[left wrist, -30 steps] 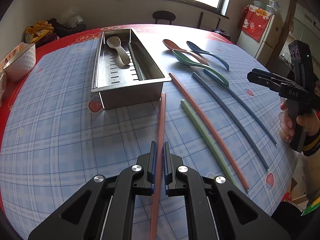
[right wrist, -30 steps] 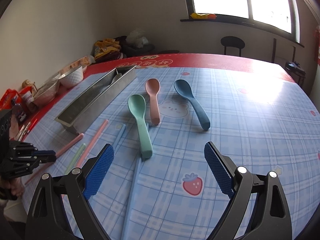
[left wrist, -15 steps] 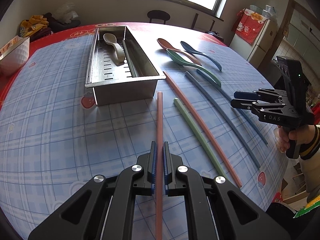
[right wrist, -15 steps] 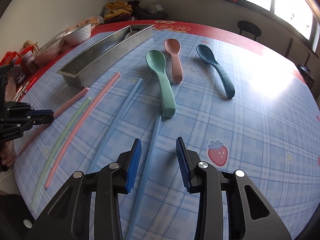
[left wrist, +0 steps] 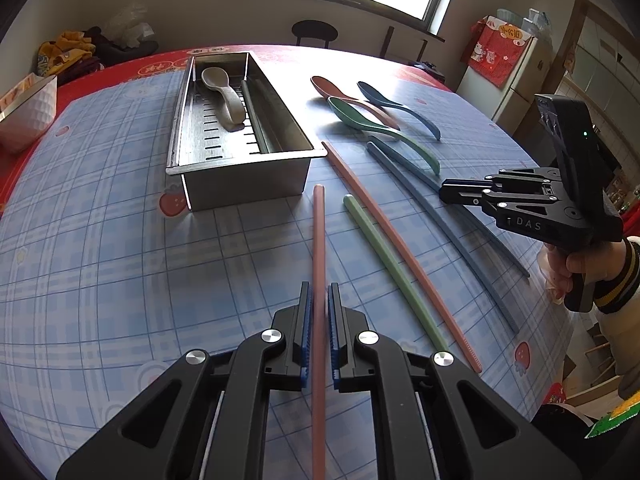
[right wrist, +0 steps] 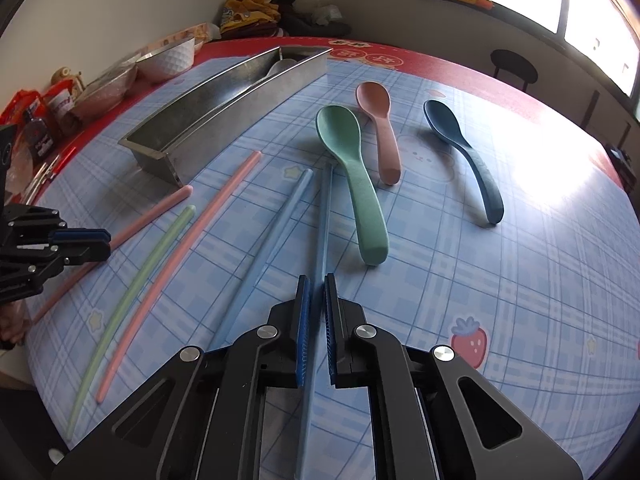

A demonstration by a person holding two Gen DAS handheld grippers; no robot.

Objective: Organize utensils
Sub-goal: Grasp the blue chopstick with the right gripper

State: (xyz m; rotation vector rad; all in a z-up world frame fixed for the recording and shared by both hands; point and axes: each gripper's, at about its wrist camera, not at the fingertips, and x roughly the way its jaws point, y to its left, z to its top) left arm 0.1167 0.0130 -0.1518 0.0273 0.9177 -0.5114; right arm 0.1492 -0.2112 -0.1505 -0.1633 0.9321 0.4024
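My left gripper is shut on a pink chopstick that points toward the steel utensil tray. The tray holds a beige spoon and a grey-green chopstick. My right gripper is shut on a blue chopstick lying on the table. Beside it lie a second blue chopstick, a second pink chopstick and a green chopstick. A green spoon, a pink spoon and a blue spoon lie beyond.
The table has a blue plaid cloth with a red border. A white bowl and snack packets sit at its left edge. A fridge and a stool stand behind the table.
My right gripper has closed from wide open onto the blue chopstick and moved down toward the table. My left gripper still holds the pink chopstick, drawn slightly back from the tray.
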